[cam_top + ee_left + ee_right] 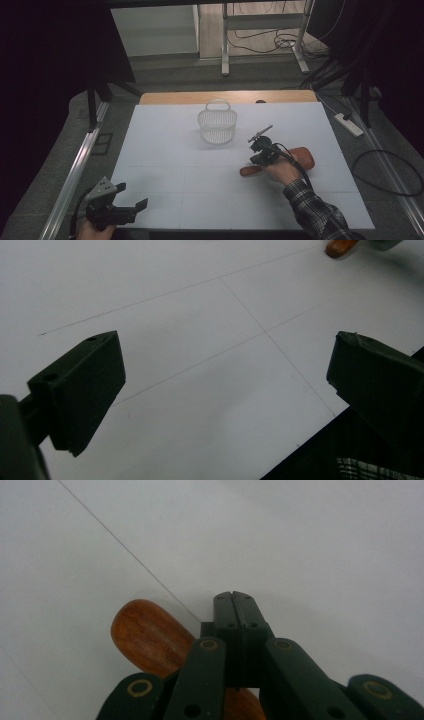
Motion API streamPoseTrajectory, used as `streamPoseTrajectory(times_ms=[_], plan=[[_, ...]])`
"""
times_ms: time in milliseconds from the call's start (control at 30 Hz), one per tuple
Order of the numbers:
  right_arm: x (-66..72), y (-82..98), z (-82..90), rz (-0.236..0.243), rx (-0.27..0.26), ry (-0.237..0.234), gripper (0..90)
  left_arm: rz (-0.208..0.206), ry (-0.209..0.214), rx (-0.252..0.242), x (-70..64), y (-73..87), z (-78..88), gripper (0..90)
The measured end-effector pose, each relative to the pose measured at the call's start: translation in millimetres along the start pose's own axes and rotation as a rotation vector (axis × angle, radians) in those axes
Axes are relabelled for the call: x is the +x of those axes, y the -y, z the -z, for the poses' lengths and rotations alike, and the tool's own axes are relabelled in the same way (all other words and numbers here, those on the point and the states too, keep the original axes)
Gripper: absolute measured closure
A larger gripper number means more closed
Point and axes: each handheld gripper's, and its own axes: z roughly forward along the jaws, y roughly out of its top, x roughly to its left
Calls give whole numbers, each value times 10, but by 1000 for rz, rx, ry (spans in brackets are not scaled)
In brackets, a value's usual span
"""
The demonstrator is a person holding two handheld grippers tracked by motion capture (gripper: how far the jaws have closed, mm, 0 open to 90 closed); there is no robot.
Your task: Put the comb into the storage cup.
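A reddish-brown wooden spatula (298, 159) lies flat on the white table. Its rounded handle end (145, 635) points toward the left side.

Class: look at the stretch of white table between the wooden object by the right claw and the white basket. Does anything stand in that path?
Nothing visible does. The table lies bare between the wooden object and the basket.

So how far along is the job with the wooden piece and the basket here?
Nothing looks done: the basket stands apart, with nothing visible inside. In hand: the right tool, jaws shut on nothing, hovers just over the wooden piece, which lies flat on the table. The left tool hangs open at the near edge. Left, judging by the layout: probably gripping the piece and carrying it to the basket.
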Motion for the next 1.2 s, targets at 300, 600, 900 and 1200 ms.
streamPoseTrajectory(times_ms=[300, 600, 900, 1200], plan=[[15, 36, -13, -4, 11, -8, 896, 1, 0, -1, 0, 1, 3, 32], [41, 117, -5, -11, 30, -30, 896, 1, 0, -2, 1, 2, 3, 33], [95, 246, 71, -5, 40, -54, 896, 0, -2, 0, -3, -1, 0, 35], [121, 411, 161, 0, 48, -69, 896, -3, -3, 1, -6, -2, -1, 36]])
